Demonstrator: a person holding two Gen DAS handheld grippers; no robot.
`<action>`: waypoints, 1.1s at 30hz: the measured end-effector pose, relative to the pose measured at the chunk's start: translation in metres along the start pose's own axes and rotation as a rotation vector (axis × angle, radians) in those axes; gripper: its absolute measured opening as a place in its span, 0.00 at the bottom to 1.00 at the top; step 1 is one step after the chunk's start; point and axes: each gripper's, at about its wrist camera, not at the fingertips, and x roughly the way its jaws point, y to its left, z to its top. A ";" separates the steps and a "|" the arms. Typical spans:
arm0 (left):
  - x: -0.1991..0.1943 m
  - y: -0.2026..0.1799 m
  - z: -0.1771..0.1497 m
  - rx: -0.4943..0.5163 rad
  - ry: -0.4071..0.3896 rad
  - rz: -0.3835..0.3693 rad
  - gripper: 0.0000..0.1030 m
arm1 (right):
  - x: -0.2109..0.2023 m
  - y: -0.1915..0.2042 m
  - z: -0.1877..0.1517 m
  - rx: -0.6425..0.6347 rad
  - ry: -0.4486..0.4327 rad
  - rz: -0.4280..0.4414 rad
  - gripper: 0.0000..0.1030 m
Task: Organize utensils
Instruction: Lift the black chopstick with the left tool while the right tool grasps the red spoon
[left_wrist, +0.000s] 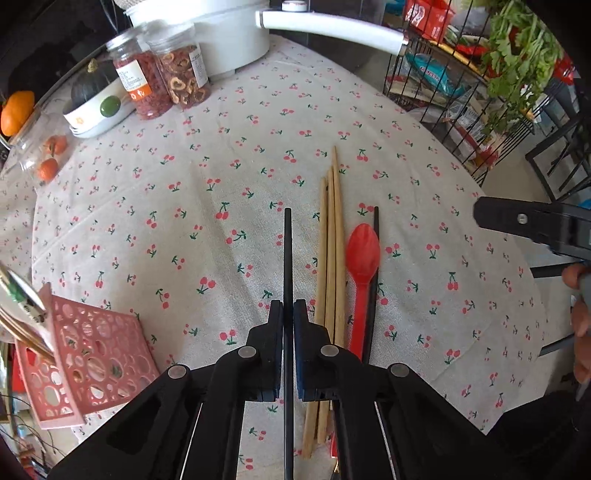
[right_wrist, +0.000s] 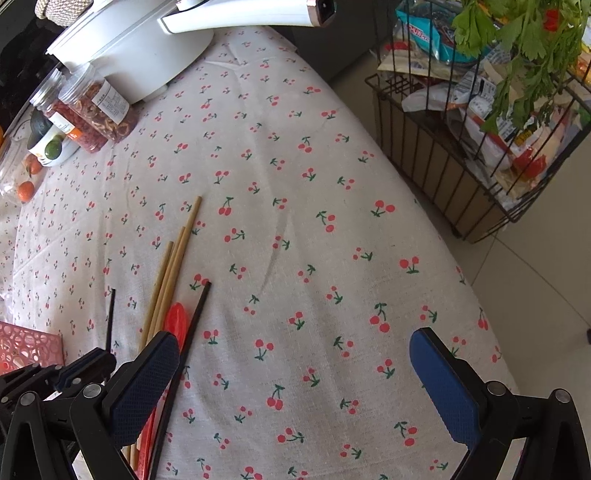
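One cherry-print tablecloth (right_wrist: 295, 184) beside a wire rack (right_wrist: 461, 192).

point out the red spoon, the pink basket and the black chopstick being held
red spoon (left_wrist: 362, 248), left wrist view, on its bowl
pink basket (left_wrist: 99, 354), left wrist view, on its perforated side wall
black chopstick (left_wrist: 287, 258), left wrist view, on the shaft above the pads

two close, steeply downward wrist views, both sharing the cherry tablecloth (left_wrist: 221, 177) centre
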 end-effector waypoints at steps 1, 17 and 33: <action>-0.009 0.000 -0.003 0.004 -0.018 -0.011 0.05 | 0.001 0.000 0.000 0.000 0.003 0.000 0.99; -0.095 0.051 -0.077 -0.027 -0.217 -0.126 0.05 | 0.037 0.042 -0.004 -0.055 0.097 0.136 0.67; -0.106 0.092 -0.109 -0.091 -0.222 -0.170 0.05 | 0.078 0.066 0.011 -0.100 0.144 0.259 0.16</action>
